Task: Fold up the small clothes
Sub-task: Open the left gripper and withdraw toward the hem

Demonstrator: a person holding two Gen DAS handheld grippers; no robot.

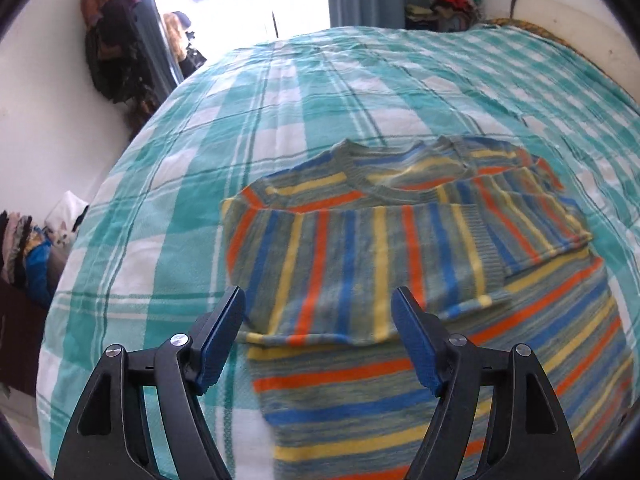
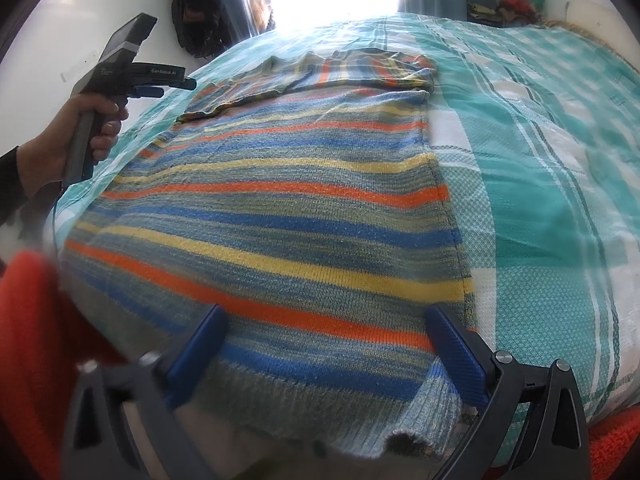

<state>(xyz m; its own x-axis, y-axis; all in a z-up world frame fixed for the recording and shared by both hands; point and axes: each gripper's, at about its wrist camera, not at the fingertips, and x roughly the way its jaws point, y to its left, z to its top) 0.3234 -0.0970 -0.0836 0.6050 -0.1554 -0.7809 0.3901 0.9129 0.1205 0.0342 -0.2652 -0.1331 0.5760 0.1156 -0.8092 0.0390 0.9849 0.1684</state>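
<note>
I have the striped sweater lying flat on the checked bedspread, both sleeves already folded in across the chest, so I judge the next step is bringing the bottom hem up toward the collar. My left gripper hangs with its jaws spread wide and nothing between them, just above the folded sleeve's lower edge. My right gripper also stands open, its blue fingers straddling the hem at the near edge of the bed, not pinching as far as I can tell. In the right view I see the hand holding the left tool off to the side, clear of the cloth.

To do this well, I want both grippers on the hem, well apart near the two corners, taking both knit layers. Then I lift evenly and lay the hem square, so the sleeves don't drag out.
</note>
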